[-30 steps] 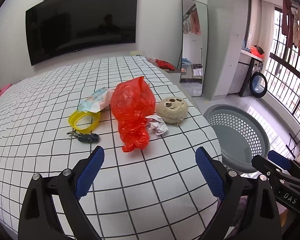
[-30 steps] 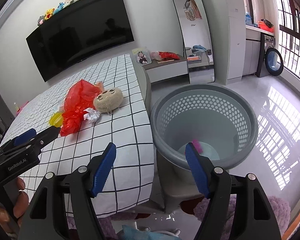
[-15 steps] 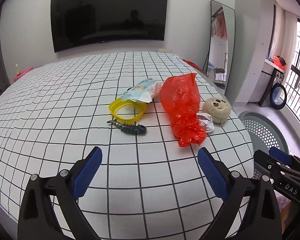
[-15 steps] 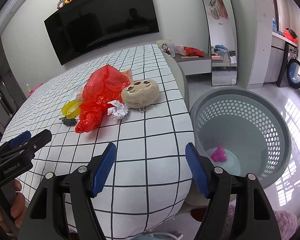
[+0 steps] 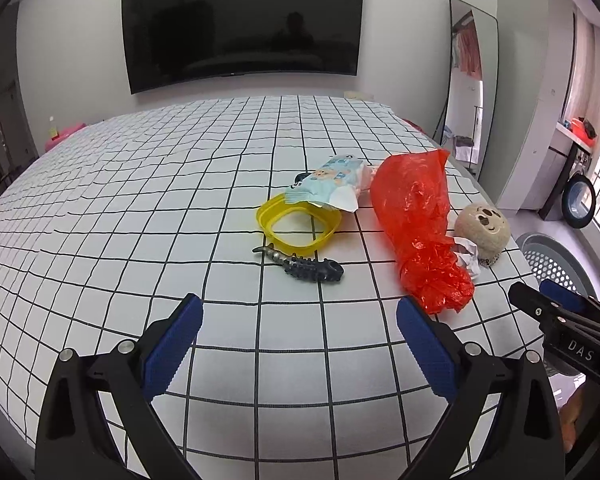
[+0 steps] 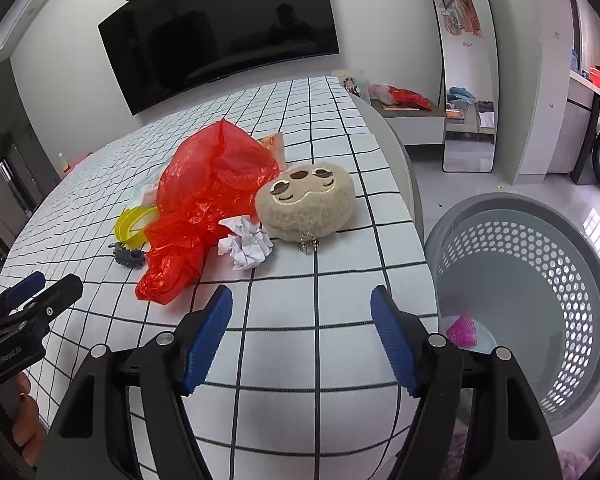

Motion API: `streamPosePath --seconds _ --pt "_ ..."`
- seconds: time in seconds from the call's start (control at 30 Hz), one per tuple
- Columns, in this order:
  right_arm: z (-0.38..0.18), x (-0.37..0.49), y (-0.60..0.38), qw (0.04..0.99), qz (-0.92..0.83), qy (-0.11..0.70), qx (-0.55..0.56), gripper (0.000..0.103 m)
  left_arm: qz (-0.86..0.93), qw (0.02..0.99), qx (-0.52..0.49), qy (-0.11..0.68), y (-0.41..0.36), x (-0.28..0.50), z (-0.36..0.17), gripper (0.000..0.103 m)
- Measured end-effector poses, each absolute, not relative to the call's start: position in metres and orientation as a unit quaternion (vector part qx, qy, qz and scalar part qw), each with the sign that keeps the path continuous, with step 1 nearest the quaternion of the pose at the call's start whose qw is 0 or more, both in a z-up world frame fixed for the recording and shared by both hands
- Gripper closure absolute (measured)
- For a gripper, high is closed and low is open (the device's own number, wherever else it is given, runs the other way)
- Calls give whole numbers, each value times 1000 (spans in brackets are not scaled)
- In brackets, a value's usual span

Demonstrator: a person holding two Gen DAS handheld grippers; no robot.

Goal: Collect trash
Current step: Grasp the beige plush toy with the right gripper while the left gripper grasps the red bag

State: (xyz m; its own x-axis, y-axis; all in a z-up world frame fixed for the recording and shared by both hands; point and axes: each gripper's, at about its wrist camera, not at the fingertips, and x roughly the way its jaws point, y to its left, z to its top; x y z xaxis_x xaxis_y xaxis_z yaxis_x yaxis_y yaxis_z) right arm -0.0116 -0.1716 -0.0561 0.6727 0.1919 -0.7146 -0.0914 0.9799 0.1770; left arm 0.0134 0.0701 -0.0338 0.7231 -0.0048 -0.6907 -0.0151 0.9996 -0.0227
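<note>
Right wrist view: the right gripper (image 6: 301,310) hovers, jaws spread, with crumpled white paper (image 6: 246,242) and crinkled red plastic bag (image 6: 204,196) just ahead; the perforated grey basket (image 6: 540,276) stands right. Left gripper (image 5: 299,326) likewise gapes.

The red bag (image 6: 208,200) hides most of the yellow ring (image 6: 134,226) and part of the dark toy (image 6: 129,257) beside it.

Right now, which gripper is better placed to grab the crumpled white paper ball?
Right. The open right gripper faces the crumpled white paper ball just ahead, with the grey perforated basket alongside. The left gripper faces the black fishbone toy instead.
</note>
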Motion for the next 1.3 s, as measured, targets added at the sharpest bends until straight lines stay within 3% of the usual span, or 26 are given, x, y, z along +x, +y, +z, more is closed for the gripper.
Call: streamPosePath --seconds 0.6,0.93,1.0,1.07,1.3 --pt "-53 62 -169 910 86 403 41 24 -16 928 -14 371 51 50 -31 7" --pt "-63 82 -160 902 84 422 27 24 -10 926 -17 378 55 52 -35 7" --pt "-62 82 -160 903 84 420 27 26 -11 926 -17 378 54 54 -36 7" --pt "-62 83 -159 903 84 419 27 34 -12 926 -16 378 53 53 -36 7" --pt "-51 71 -166 912 83 400 38 39 -16 926 -13 377 46 52 -32 7"
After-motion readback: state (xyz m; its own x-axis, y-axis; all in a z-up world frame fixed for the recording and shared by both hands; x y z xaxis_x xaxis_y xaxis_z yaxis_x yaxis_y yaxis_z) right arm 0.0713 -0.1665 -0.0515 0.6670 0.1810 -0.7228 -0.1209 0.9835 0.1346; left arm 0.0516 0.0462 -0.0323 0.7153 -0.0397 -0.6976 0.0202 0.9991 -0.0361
